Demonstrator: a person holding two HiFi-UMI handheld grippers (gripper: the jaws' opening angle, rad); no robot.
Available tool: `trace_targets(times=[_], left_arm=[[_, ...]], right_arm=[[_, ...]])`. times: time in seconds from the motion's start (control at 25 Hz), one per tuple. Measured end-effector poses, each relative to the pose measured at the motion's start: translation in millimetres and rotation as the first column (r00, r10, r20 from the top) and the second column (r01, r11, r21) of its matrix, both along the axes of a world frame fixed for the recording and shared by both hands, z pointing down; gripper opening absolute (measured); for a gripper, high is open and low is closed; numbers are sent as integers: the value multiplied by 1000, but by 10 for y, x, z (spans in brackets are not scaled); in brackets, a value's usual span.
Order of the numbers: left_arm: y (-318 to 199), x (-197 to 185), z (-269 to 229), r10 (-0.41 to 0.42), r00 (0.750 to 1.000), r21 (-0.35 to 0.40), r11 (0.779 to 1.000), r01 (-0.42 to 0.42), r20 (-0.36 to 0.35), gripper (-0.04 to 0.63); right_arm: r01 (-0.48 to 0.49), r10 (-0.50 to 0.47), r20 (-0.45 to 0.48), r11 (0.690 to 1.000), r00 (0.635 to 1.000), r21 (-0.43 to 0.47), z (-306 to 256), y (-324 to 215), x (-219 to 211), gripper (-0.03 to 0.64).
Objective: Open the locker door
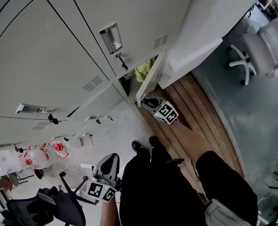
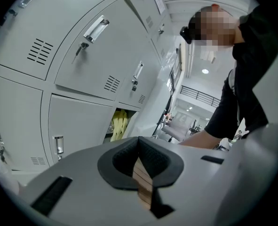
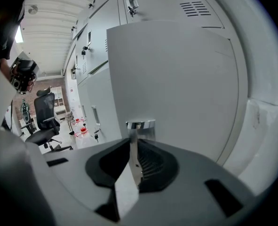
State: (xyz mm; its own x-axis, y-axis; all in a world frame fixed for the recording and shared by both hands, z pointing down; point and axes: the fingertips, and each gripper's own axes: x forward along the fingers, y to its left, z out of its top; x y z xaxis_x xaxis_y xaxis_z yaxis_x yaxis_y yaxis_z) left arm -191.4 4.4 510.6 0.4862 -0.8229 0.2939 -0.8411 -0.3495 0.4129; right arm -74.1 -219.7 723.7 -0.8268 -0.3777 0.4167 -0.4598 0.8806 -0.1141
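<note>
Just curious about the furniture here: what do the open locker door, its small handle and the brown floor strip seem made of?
Locker door: probably sheet metal painted matte pale grey; smooth even coat, thin edge.
Handle: polished metal, likely chromed; it mirrors the room.
Floor strip: looks like wood planks or wood-look laminate; brown, with parallel seams.

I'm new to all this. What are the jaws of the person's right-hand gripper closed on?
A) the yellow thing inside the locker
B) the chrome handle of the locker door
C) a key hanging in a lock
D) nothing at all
B: in the right gripper view, the jaws of the right gripper pinch the chrome handle of the locker door.
</note>
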Motion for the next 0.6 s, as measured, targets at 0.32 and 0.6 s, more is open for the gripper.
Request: trace_targets(times=[0.32,0.6], left_arm=[[13,228,-1,-24,1000,-10,1000,24,9,15],[-15,433,12,-27,1000,-12,1000,27,10,14]], right_arm=[[43,-43,4,999,999,-4,6,68,112,60],[76,-76,21,997,997,-7,2,121,230,60]])
